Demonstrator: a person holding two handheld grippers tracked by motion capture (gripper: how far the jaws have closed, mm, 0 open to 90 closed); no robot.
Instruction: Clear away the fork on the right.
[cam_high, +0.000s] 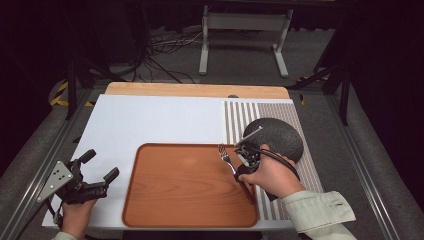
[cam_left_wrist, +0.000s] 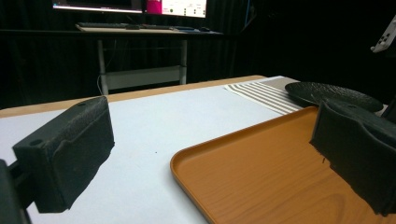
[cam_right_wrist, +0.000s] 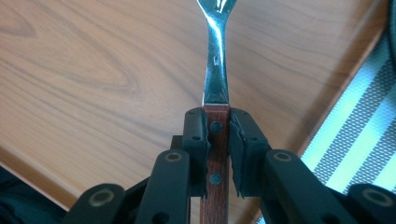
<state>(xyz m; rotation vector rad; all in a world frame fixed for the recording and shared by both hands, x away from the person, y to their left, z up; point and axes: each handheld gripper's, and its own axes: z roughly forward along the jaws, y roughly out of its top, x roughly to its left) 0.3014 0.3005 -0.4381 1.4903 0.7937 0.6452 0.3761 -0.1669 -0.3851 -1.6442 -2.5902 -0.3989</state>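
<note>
Fork (cam_right_wrist: 217, 70) and right gripper (cam_right_wrist: 218, 140) sit together at the centre of the right gripper view: the jaws are closed tight on the fork's reddish wooden handle, one pad on each side, just below where the wood meets the metal. The shiny neck rises from between the pads to the top edge of the frame, where the base of the tines begins, and the handle runs on down between the jaws to the bottom edge. Behind it lies the wooden tray (cam_right_wrist: 93, 70), with the striped placemat (cam_right_wrist: 364, 140) at the right of the frame.

From the high view, the right gripper (cam_high: 243, 159) is at the tray's (cam_high: 165, 200) right edge, right of centre in the frame, with the fork (cam_high: 226, 155) pointing its tines toward the upper left, over the tray's upper right corner. A dark round plate (cam_high: 280, 135) rests on the placemat (cam_high: 240, 117) just beyond the hand.

The left gripper (cam_high: 100, 165) is in the lower left of the frame, over the white table cover (cam_high: 150, 120), its jaws spread wide with nothing between them.
</note>
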